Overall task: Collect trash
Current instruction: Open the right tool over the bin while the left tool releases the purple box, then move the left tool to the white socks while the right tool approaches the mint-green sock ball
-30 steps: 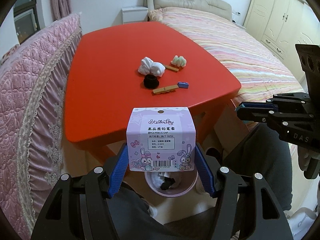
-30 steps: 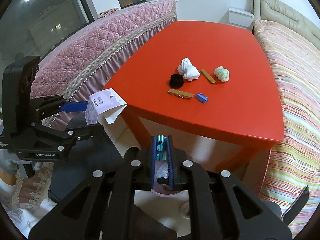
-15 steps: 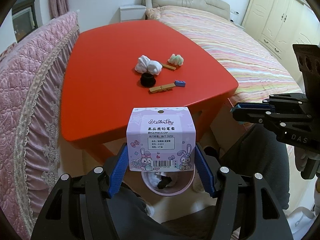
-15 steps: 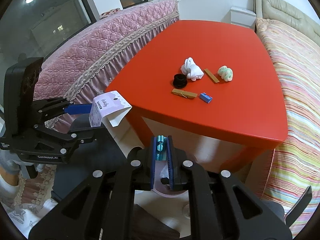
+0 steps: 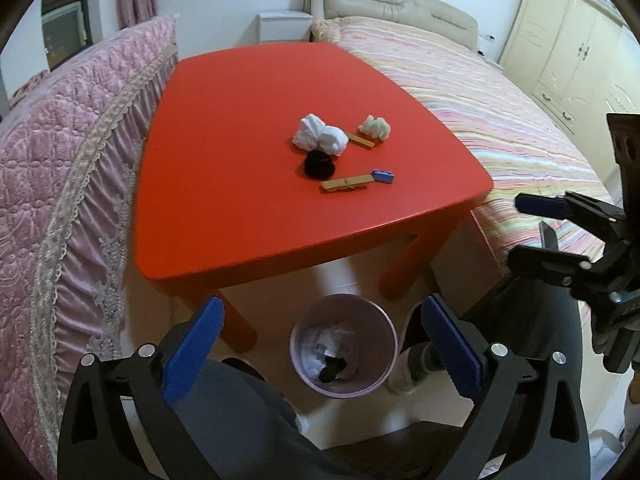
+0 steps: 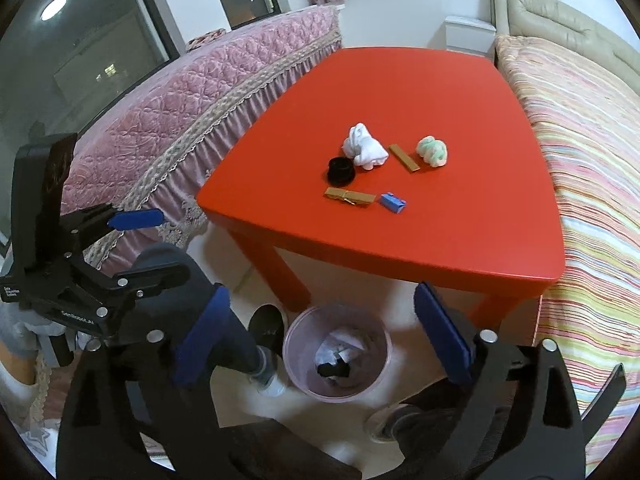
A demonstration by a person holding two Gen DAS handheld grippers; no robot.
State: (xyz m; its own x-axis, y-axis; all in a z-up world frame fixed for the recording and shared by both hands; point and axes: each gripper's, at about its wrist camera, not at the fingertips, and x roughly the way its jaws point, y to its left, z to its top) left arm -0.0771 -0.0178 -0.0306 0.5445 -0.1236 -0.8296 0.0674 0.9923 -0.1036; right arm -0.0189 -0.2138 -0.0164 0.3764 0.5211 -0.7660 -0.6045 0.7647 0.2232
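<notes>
My left gripper (image 5: pixel 320 344) is open and empty above the pink trash bin (image 5: pixel 343 346) on the floor, which holds white paper and black scraps. My right gripper (image 6: pixel 320 336) is also open and empty above the same bin (image 6: pixel 335 356). On the red table (image 5: pixel 248 168) lie a white crumpled tissue (image 5: pixel 319 135), a green-white wad (image 5: pixel 375 127), a black ring-shaped item (image 5: pixel 318 164), a wooden clothespin (image 5: pixel 346 183), a wooden strip (image 5: pixel 361 141) and a small blue piece (image 5: pixel 383 176). The same items show in the right wrist view: tissue (image 6: pixel 365 151), wad (image 6: pixel 432 151), black item (image 6: pixel 341 170), clothespin (image 6: pixel 350 197), blue piece (image 6: pixel 393 203).
A pink quilted bed (image 5: pixel 60 168) borders the table on the left and a striped bed (image 5: pixel 496 120) on the right. The person's legs and feet (image 6: pixel 266 336) flank the bin. Cream wardrobes (image 5: pixel 576 48) stand at the far right.
Both grippers have opened. The pink printed card left my left gripper and the small teal item left my right gripper; both are gone from the jaws.
</notes>
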